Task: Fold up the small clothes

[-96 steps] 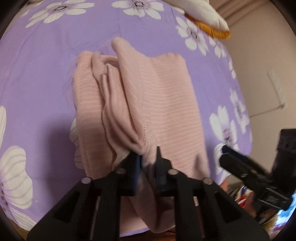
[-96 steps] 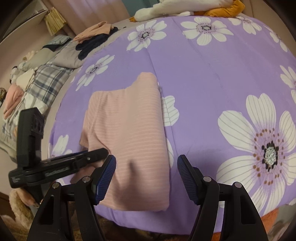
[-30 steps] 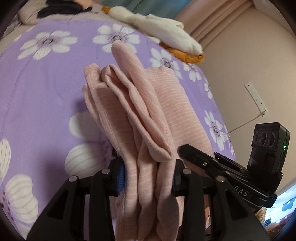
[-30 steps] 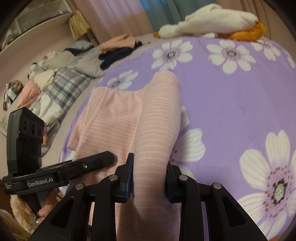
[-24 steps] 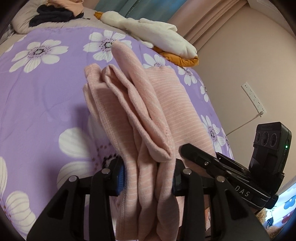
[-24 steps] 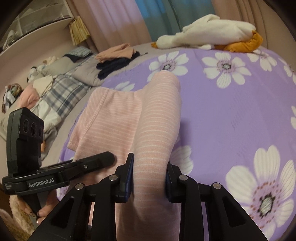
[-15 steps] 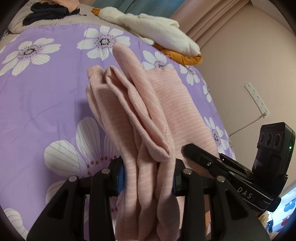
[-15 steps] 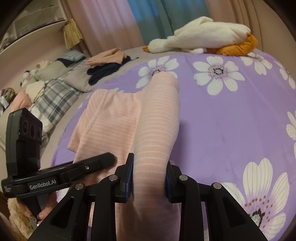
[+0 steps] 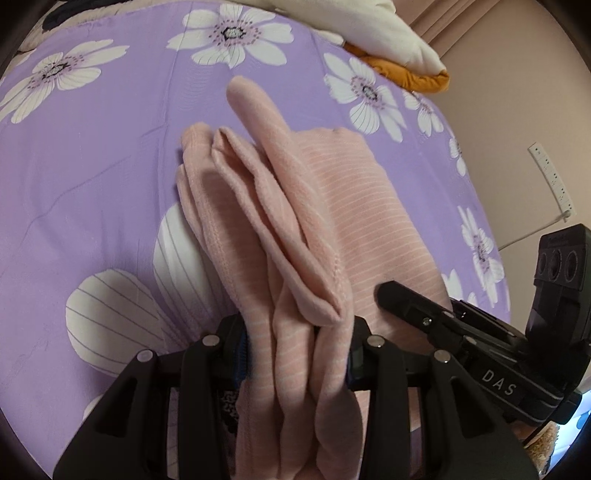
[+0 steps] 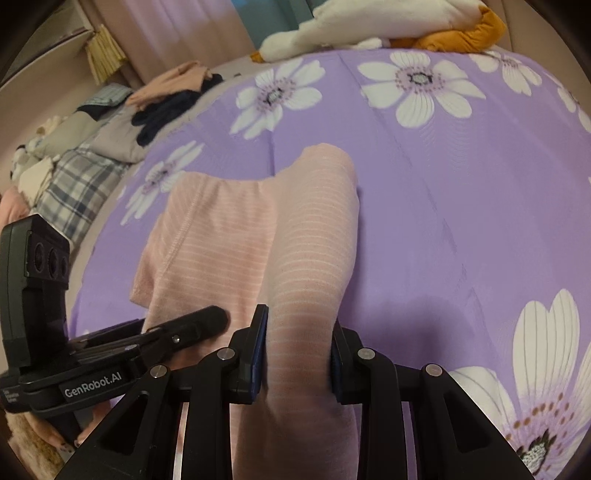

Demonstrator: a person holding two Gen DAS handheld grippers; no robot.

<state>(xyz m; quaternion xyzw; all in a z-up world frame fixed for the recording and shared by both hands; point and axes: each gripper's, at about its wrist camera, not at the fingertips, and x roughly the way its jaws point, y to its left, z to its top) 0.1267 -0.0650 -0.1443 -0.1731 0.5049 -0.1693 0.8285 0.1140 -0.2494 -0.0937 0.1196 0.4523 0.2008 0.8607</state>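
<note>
Garment: pink striped garment (image 9: pixel 354 221), white pinstripes, folded into several layers, lying on the bed with its near end lifted off the cover by both grippers.
Left hand-held gripper (image 9: pixel 295 350): clamped on the bunched layered edge of the garment; three or four folds stand up between the pads, loose cloth hangs below them.
Right hand-held gripper (image 10: pixel 295 354): clamped on the garment's smooth rounded fold (image 10: pixel 314 240); cloth fills the gap between the blue-faced pads.
Gripper relation: side by side at the garment's near end; the right unit shows at the right of the left wrist view (image 9: pixel 461 332), the left unit at the left of the right wrist view (image 10: pixel 129 358).
Support: bed with purple floral cover (image 10: pixel 461 184), large white flowers.
Far end of garment: rests flat on the cover, ends in a rounded tip (image 9: pixel 243 88).
Background: cream and orange bundle (image 10: pixel 388 22) at the bed's far edge; pile of mixed clothes (image 10: pixel 110 122) beside the bed; wall power strip (image 9: pixel 550 177) with cord.
</note>
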